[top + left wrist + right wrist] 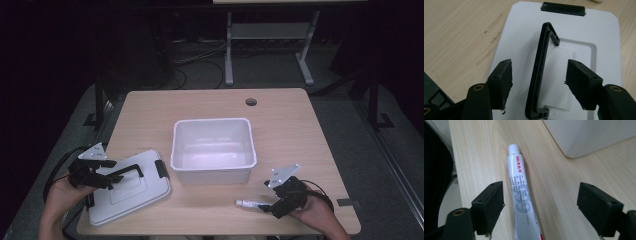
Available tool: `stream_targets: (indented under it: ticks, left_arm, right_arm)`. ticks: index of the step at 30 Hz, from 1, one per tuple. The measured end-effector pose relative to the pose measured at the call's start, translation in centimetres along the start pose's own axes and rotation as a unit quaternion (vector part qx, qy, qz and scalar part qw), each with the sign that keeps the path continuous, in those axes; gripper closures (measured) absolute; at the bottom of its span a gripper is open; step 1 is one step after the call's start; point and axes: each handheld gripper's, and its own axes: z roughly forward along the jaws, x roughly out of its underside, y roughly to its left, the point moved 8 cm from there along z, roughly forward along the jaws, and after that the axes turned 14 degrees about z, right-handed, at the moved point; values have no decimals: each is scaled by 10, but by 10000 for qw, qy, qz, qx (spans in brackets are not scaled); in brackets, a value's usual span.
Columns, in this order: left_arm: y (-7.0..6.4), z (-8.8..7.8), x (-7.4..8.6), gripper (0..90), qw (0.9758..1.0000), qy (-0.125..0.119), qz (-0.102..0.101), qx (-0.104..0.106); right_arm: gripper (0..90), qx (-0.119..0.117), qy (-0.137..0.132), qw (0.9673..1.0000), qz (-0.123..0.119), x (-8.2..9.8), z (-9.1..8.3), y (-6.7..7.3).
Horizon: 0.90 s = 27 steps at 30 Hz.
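On the tabletop (290, 125) a bin (213, 150) sits at the centre. Its lid (127, 187) lies flat to the bin's left, near the front edge, with a handle (540, 72) on top. The left gripper (107, 172) is over the lid, its 2 fingers (504, 82) on either side of the handle. A tube (248, 203) lies in front of the bin's right corner, between the right gripper's (272, 206) fingers (490, 205).

Both grippers, left (116, 169) and right (266, 201), are black, each topped by a grey three-cornered plate with small dark marks. Black cables trail behind. Jaws carry rough black pads, brass-ringed screw holes below.
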Motion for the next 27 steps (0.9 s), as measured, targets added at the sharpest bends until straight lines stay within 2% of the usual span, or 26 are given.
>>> stream_targets:
  ticks: [3, 11, 18, 27]
  left_arm:
    - [0, 1, 2, 368, 10000, 74, 23, -8]
    - [0, 0, 4, 359, 10000, -5, -65, -61]
    - [-1, 0, 5, 350, 10000, -6, -74, -65]
    - [-2, -2, 9, 344, 9999, -12, -126, -83]
  right_arm:
    - [246, -35, 84, 9999, -72, -1, 1, 1]
    - [342, -198, 320, 9986, -360, -1, 9, 10]
    - [440, -185, 570, 9958, -697, -3, 18, 18]
    - [549, -163, 953, 9915, -869, -2, 26, 17]
